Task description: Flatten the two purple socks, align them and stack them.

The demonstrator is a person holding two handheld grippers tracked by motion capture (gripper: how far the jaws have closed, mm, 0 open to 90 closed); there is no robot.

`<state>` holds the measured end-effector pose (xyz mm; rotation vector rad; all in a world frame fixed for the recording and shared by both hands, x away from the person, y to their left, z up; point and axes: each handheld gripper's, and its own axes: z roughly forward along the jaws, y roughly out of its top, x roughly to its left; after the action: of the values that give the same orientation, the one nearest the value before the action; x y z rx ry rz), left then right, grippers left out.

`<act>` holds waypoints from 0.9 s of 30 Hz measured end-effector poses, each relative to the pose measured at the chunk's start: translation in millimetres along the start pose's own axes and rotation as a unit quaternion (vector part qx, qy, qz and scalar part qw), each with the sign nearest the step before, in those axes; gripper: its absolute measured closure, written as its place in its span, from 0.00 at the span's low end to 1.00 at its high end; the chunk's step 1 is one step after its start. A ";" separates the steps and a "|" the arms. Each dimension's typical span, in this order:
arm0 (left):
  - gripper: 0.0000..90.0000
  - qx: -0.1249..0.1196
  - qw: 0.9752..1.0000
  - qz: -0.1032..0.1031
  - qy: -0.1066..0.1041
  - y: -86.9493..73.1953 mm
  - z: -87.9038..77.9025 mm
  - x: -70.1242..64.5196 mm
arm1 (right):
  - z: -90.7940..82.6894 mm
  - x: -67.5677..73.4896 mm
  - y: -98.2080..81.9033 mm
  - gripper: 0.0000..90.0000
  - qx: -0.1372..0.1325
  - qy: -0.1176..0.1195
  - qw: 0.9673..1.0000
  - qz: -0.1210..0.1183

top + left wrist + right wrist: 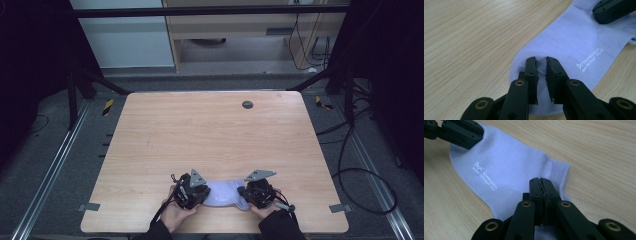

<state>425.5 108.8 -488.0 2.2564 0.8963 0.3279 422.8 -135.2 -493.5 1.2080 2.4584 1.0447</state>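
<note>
High view: both hands enter from the near edge of the counter point(215, 130), the left gripper point(192, 192) and right gripper point(257, 192) low at opposite ends of a pale sock point(223, 194) lying flat. Left gripper view: fingers point(531, 75) slightly parted over the sock's rounded end. Right gripper view: fingers point(550, 195) pinched closed on the sock's other end.

High view: looks down on your table point(210, 135) from above.
Gripper views: close, low, facing each other across the sock point(574, 42).
</note>
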 end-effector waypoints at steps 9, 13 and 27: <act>0.67 -0.060 0.998 -0.024 0.007 4.8 -27.8 19.8 | -22.7 -14.4 3.7 0.82 -0.071 -0.014 0.997 0.016; 0.57 -0.081 0.996 -0.040 0.024 1.0 -42.1 39.9 | -34.6 -34.0 -1.5 0.61 -0.109 -0.062 0.991 0.035; 0.31 -0.092 0.987 -0.090 0.100 -35.2 -68.0 112.0 | -48.5 -84.6 -23.3 0.27 -0.118 -0.133 0.979 0.098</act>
<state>458.7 238.0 -463.2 1.9827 1.1175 0.5380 440.3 -233.5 -483.8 1.4264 1.9853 1.1045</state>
